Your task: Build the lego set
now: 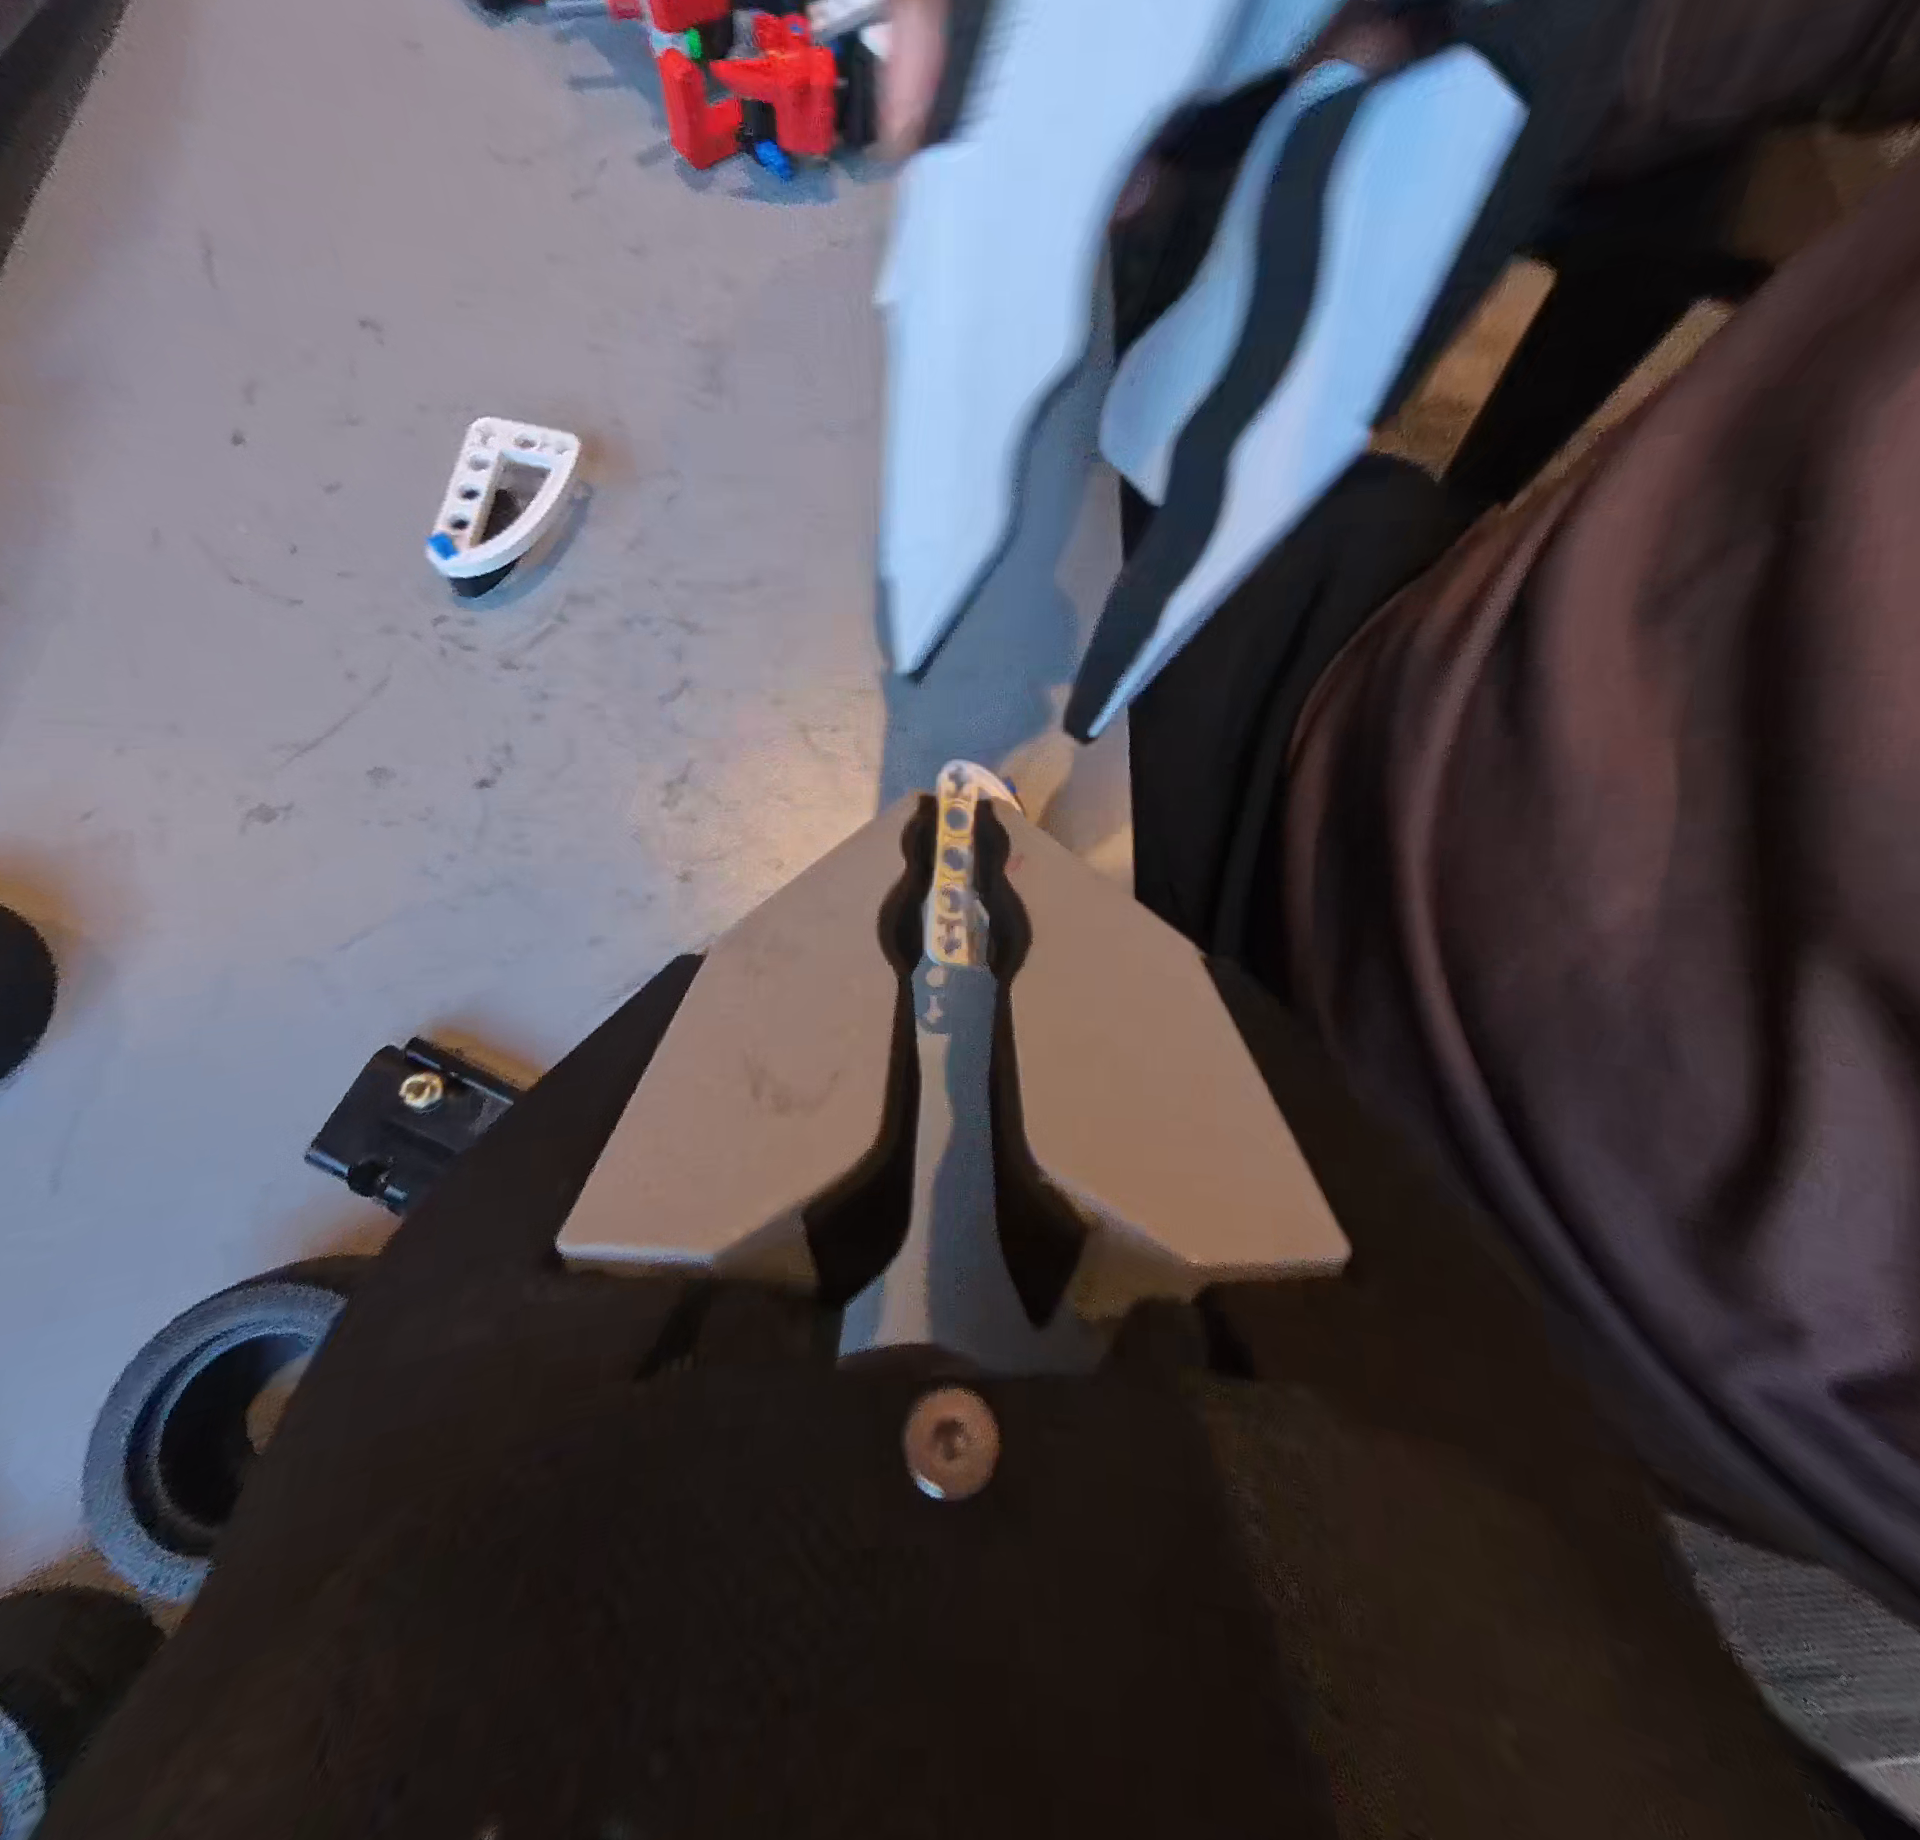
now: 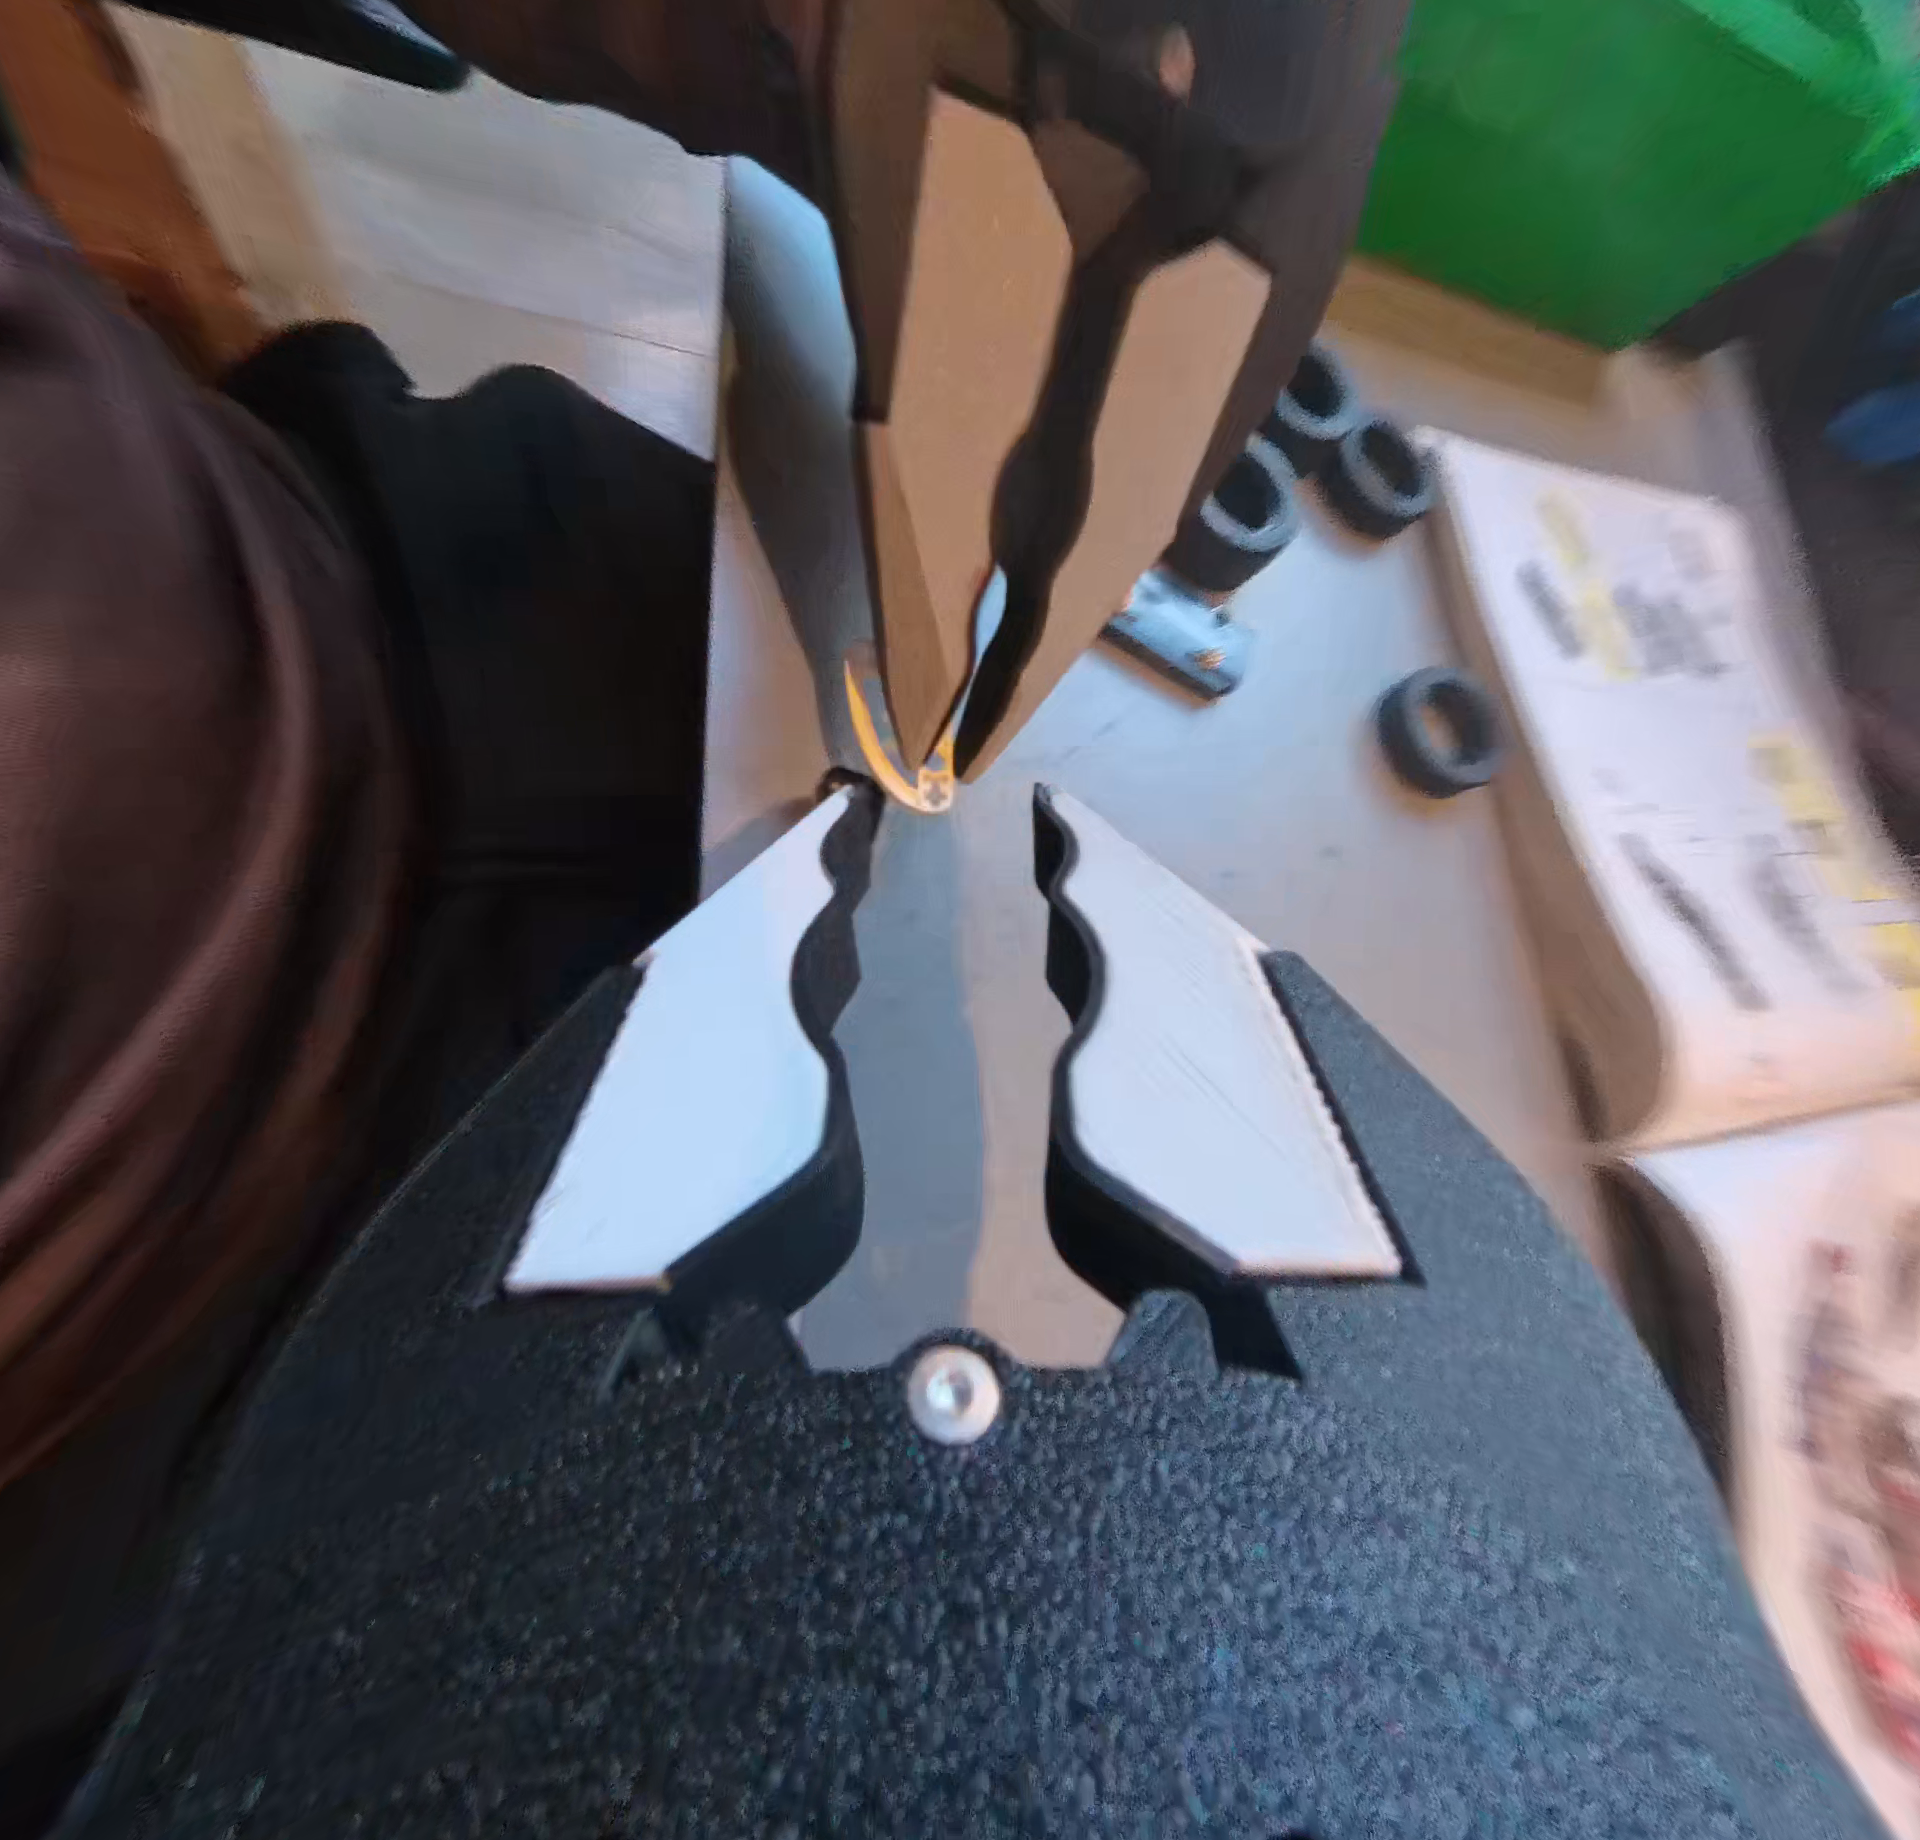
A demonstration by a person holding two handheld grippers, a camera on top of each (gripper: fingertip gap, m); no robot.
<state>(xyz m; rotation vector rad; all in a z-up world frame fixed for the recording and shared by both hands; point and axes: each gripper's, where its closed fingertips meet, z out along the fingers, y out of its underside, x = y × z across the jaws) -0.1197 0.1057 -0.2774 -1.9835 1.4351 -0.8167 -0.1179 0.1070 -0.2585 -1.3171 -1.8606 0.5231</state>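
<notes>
Left gripper (image 1: 961, 824) pinched white lego beam (image 1: 954, 881) tight. Right gripper (image 2: 945, 803) jaws stood apart, empty, tips just beside beam.

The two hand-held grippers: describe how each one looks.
The left hand-held gripper has tan, wedge-shaped fingers with wavy black inner pads on a black body with a silver screw. The right hand-held gripper has white fingers, the same wavy black pads, a rough black body and a screw.
</notes>
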